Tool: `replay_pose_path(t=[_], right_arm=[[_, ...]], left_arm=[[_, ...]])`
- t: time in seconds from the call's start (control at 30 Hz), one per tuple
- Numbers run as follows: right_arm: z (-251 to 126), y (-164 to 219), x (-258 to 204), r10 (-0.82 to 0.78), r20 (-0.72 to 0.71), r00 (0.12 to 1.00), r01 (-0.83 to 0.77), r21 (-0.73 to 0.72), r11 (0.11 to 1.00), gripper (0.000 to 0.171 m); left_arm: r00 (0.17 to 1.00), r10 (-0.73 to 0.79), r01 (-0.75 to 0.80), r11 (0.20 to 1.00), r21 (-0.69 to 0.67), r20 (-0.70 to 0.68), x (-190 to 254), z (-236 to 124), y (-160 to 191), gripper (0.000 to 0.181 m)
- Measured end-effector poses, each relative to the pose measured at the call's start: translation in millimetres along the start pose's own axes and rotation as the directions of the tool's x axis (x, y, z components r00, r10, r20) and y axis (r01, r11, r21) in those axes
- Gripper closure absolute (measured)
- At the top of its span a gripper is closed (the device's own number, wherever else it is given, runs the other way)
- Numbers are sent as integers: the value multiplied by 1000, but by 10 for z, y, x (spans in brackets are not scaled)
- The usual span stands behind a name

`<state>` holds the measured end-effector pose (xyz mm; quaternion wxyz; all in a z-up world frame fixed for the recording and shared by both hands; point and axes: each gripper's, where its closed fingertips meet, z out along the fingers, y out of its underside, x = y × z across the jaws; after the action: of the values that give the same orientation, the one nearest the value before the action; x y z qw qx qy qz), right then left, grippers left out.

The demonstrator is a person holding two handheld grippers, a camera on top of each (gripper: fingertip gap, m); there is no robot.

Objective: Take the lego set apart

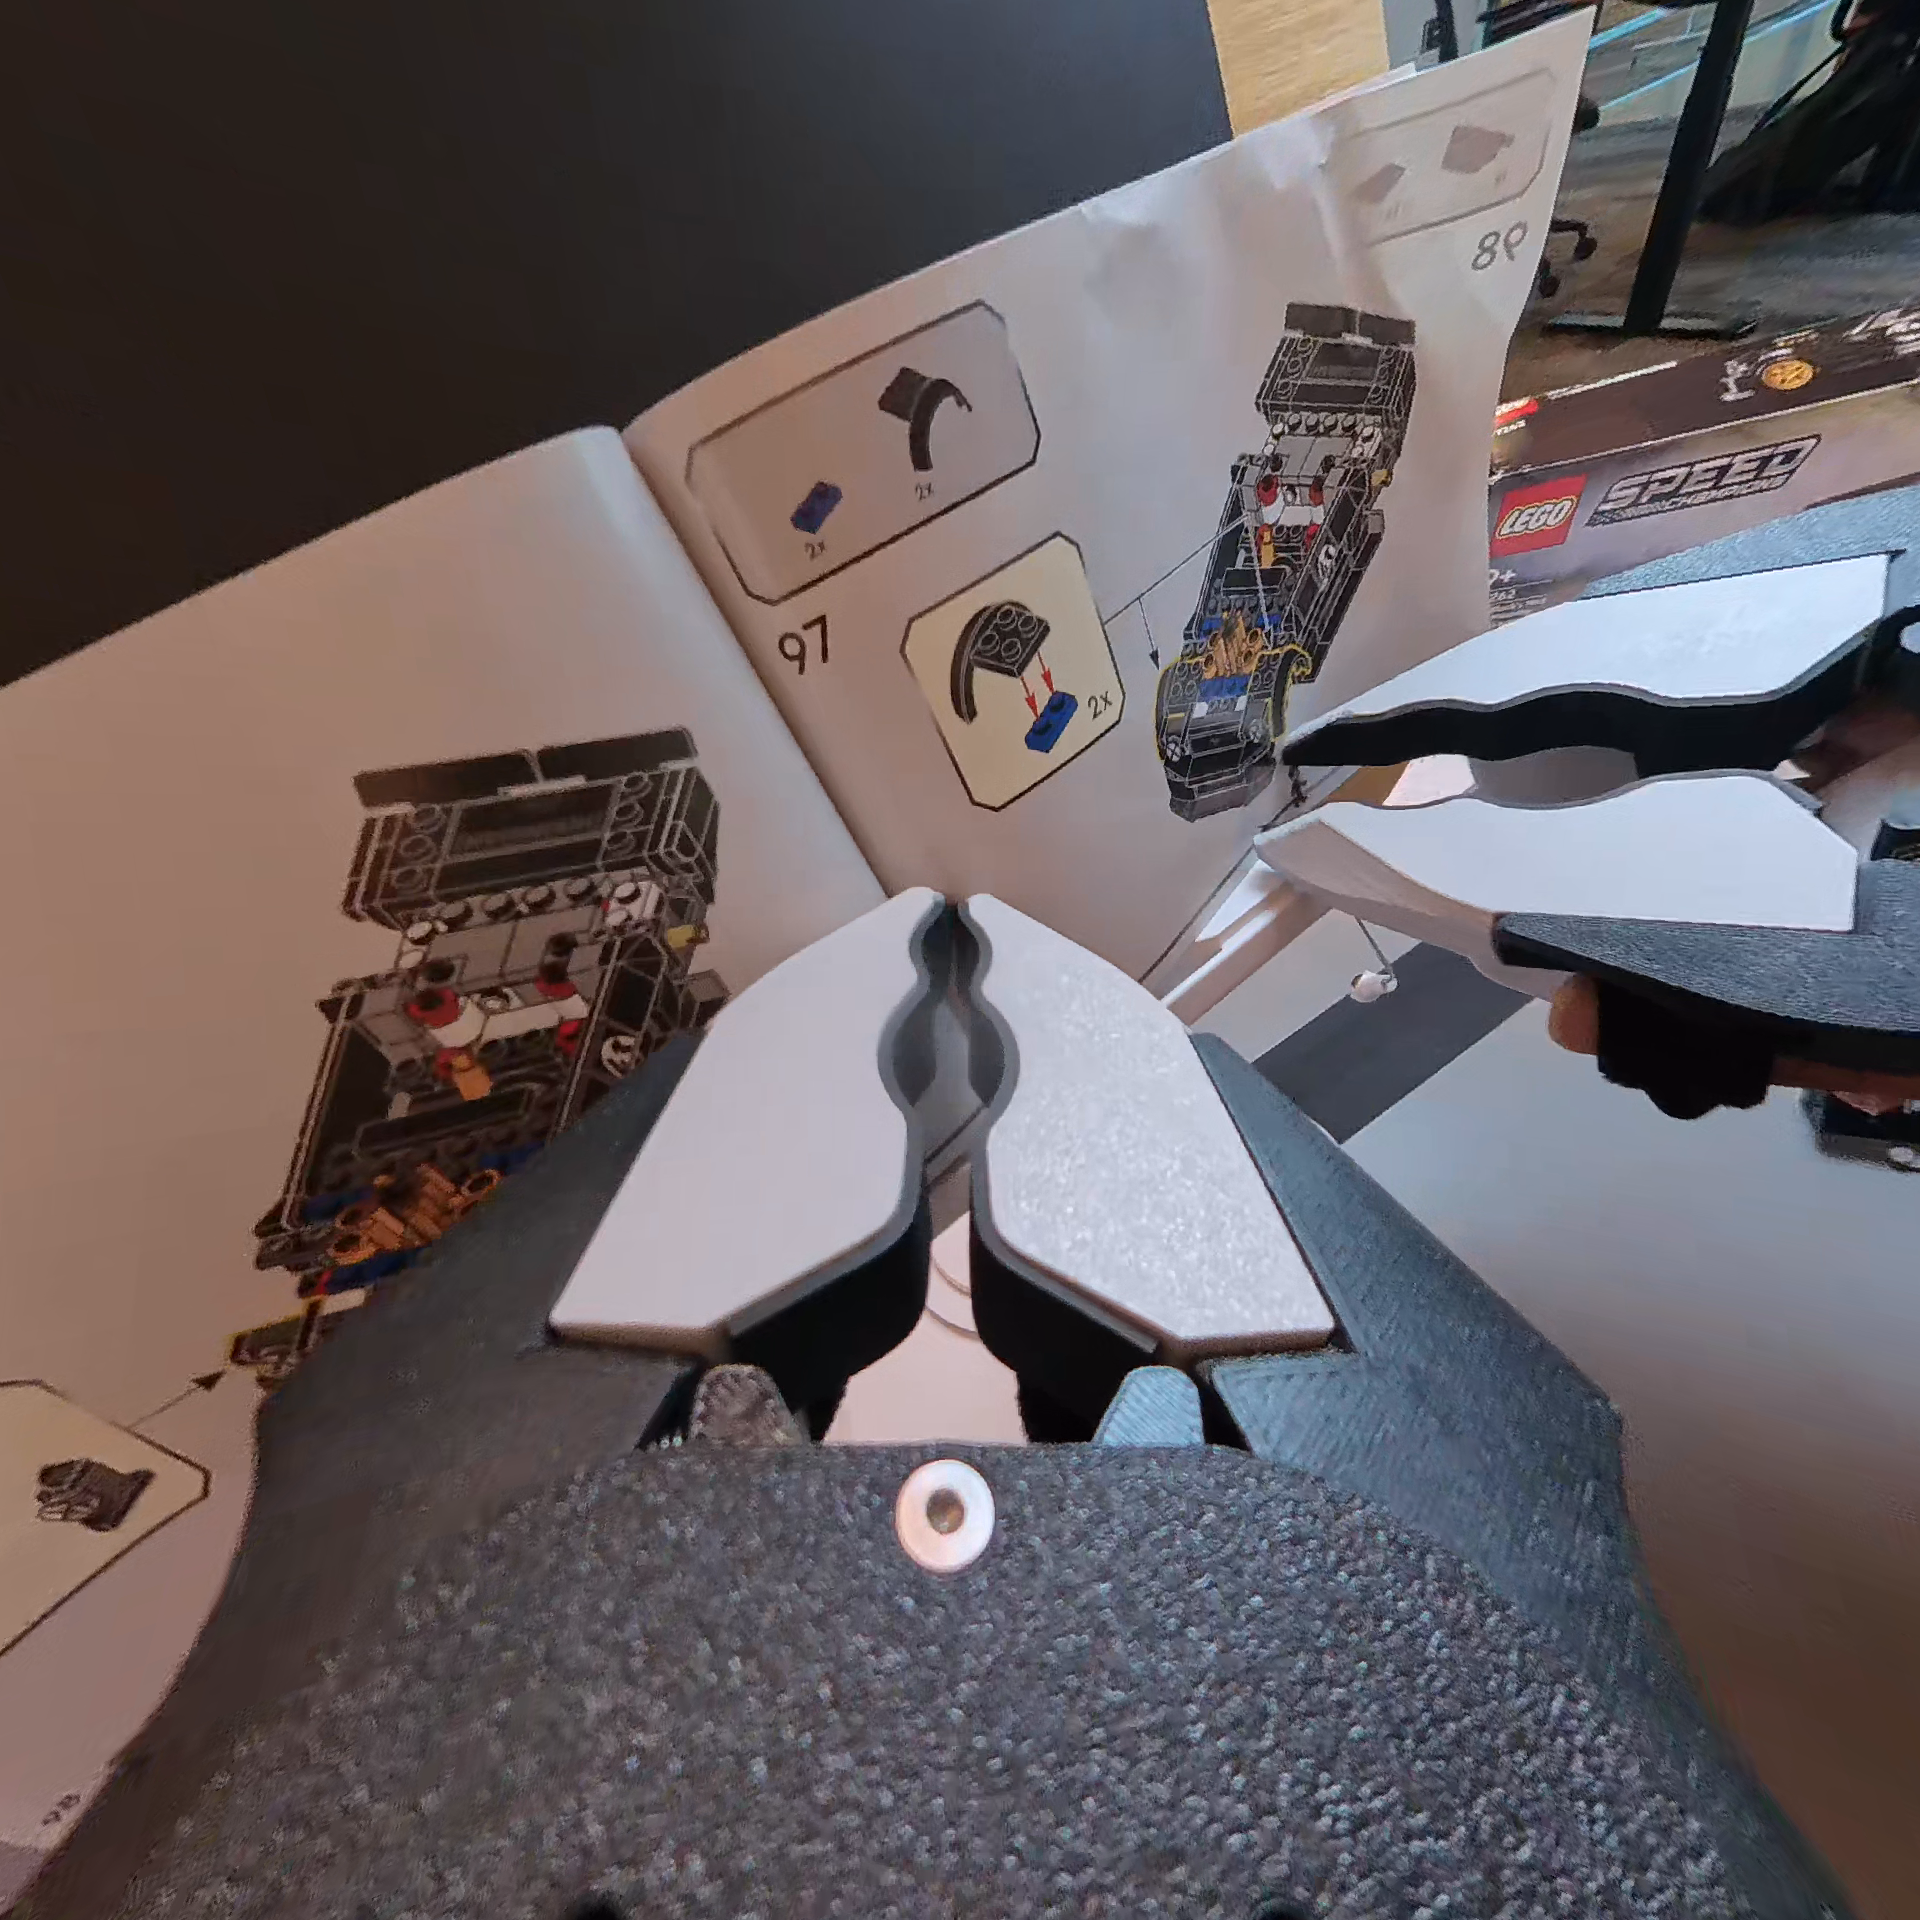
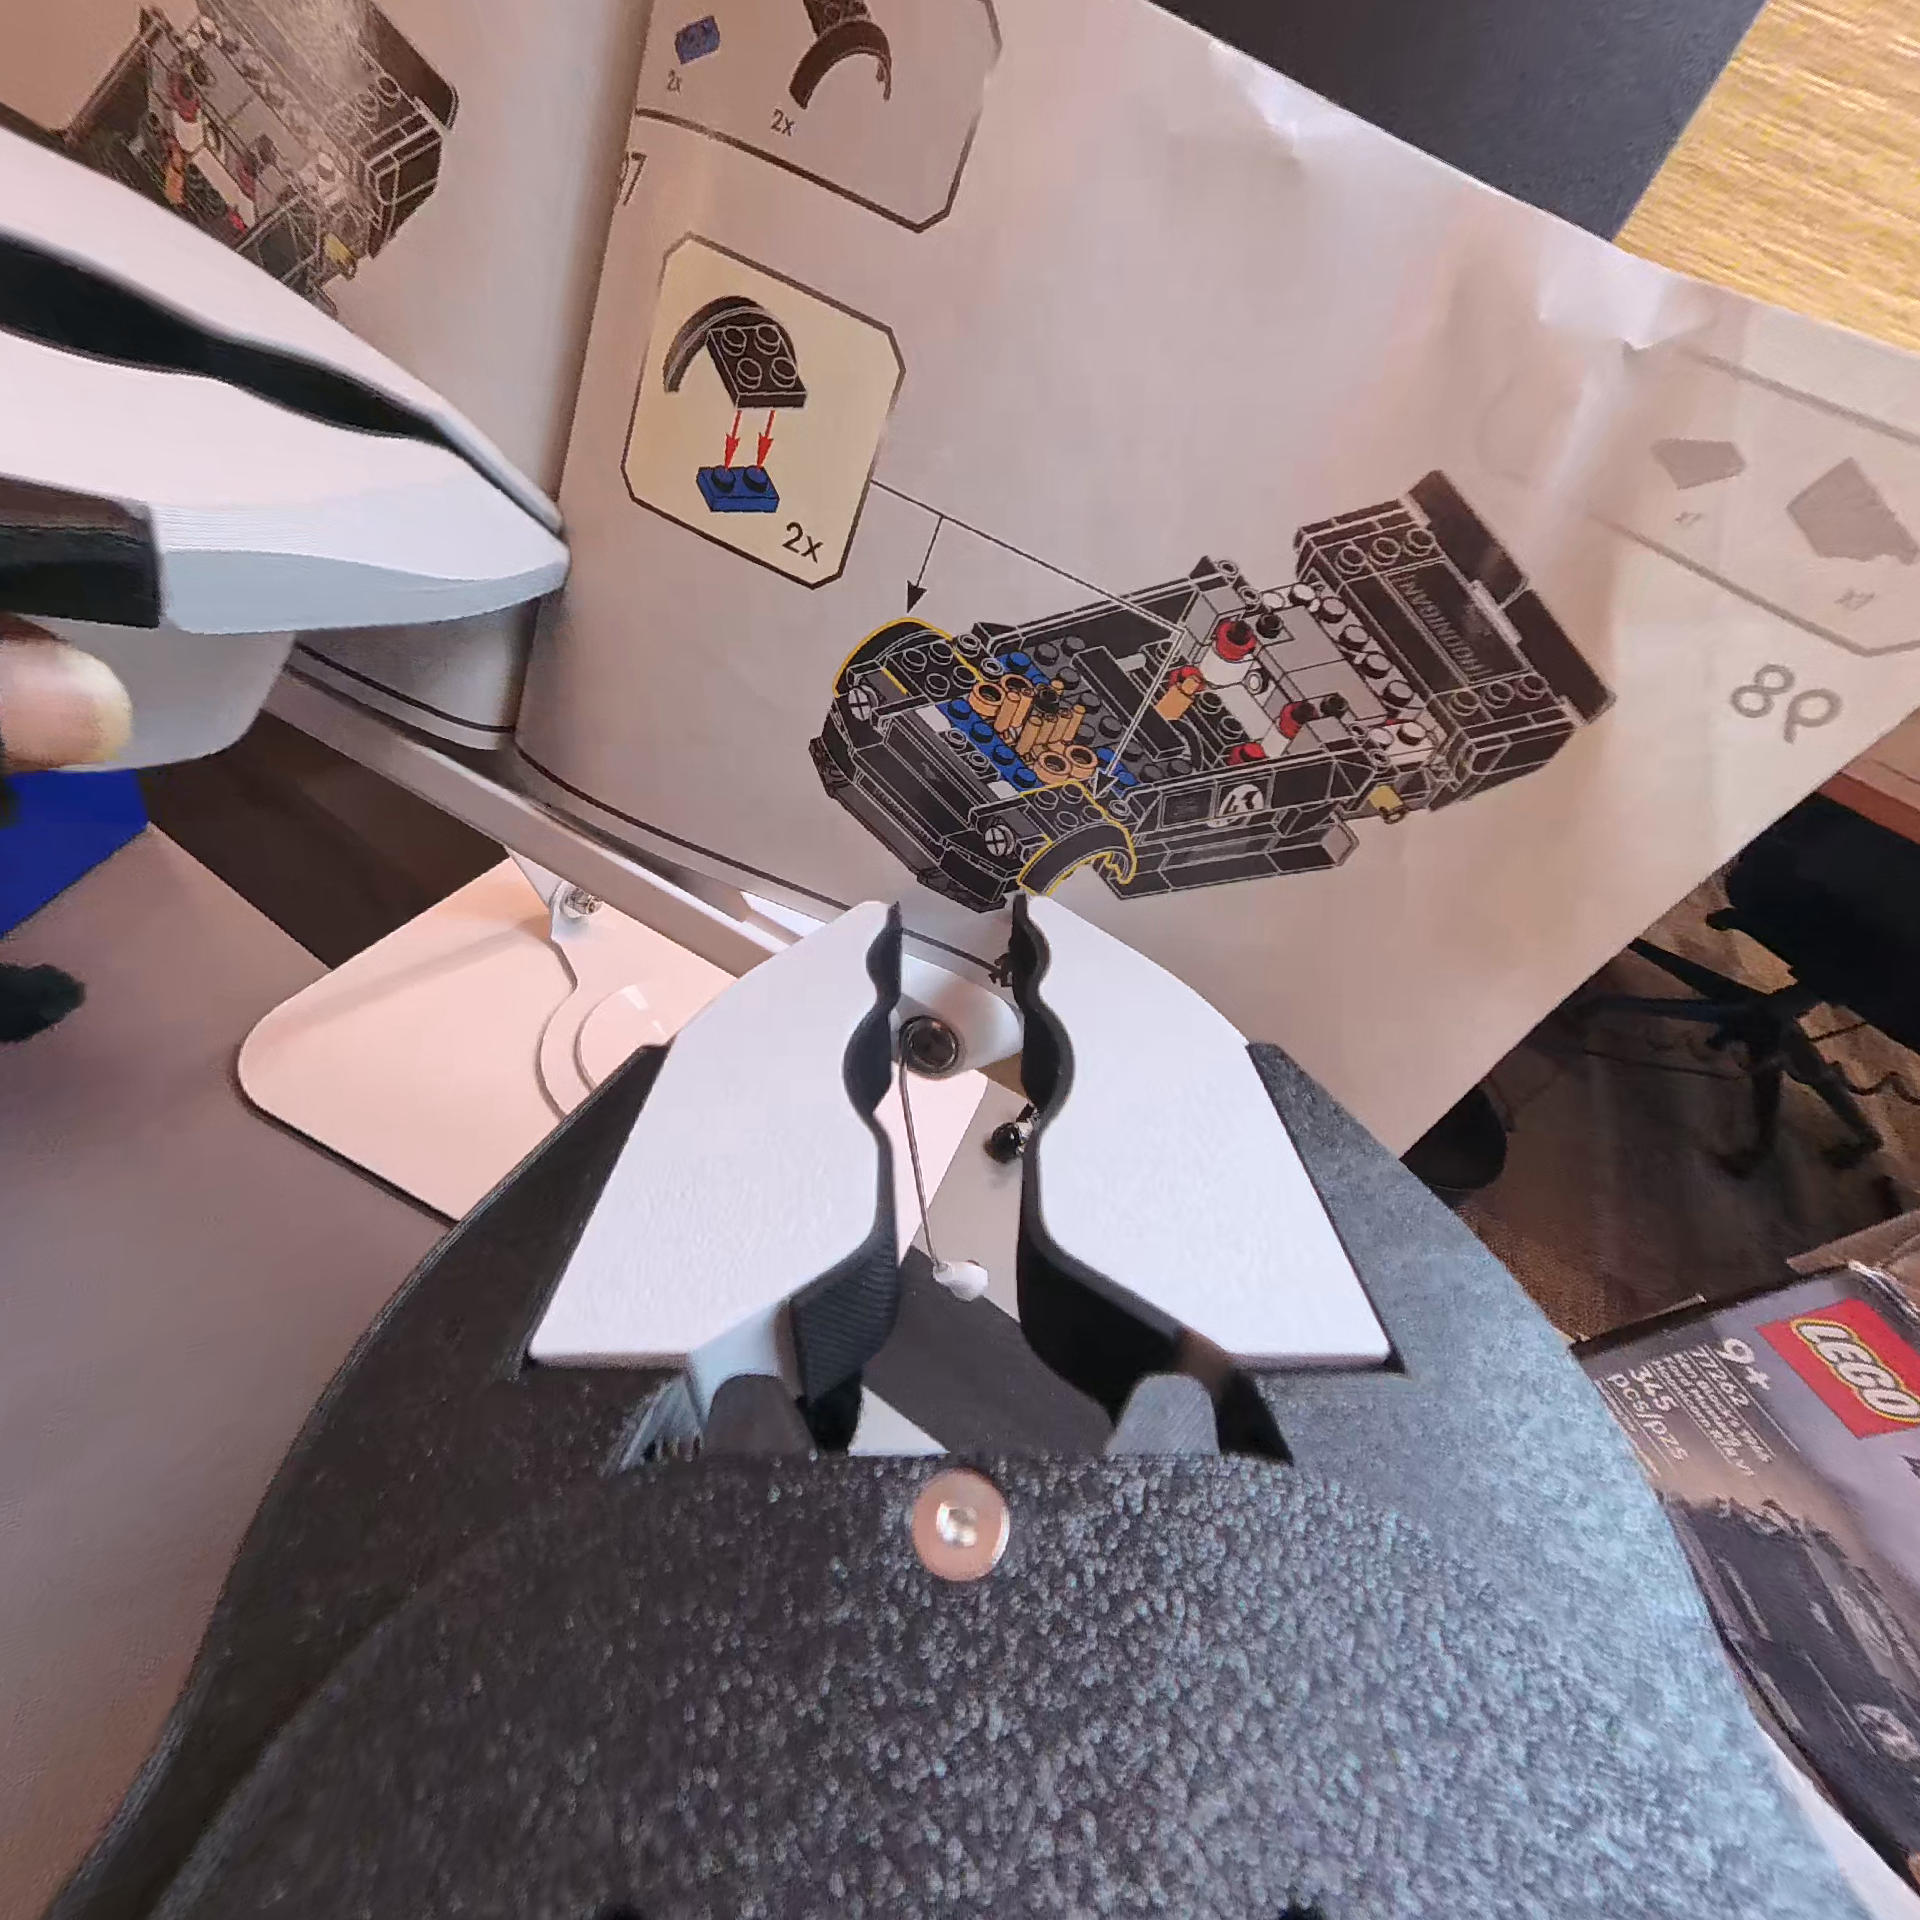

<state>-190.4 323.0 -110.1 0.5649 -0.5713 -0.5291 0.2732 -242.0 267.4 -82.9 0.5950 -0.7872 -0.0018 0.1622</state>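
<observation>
No built lego model shows in either view. An open instruction booklet with car drawings leans on a white stand. My left gripper is shut, with its tips at the booklet's lower edge by the fold. I cannot tell whether paper is pinched between them. It also shows in the right wrist view at the upper left. My right gripper is open, its tips just below the right page's lower edge and on either side of the stand's ledge. It shows at the right of the left wrist view.
A dark lego box lies on the table to the right of the stand. A thin cord with a white bead hangs from the stand. A person's fingertip shows behind the left gripper. Office chair legs stand beyond the table. The left gripper's tips are roughly 9 centimetres from the right gripper's.
</observation>
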Motion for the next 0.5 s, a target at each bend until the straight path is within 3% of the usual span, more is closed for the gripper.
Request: replay_pose_path(t=[0.1,0.2,0.37,0.43,0.5], right_arm=[[-52,10,34,31,-3,1000,-31,8,1000,150],[-231,-25,48,176,13,984,-176,72,982,150],[-389,341,-268,575,156,803,-585,24,810,135],[-366,448,-424,739,262,621,-763,-13,646,135],[-331,445,-388,883,382,272,-948,-50,314,135]], left_arm=[[999,37,-37,999,-6,18,14,24,-5,181],[998,54,-54,999,0,29,18,27,-3,181],[997,69,-70,998,9,40,18,32,-3,181],[995,91,-92,996,6,52,20,36,-1,181],[990,124,-124,992,4,67,20,40,0,181]])
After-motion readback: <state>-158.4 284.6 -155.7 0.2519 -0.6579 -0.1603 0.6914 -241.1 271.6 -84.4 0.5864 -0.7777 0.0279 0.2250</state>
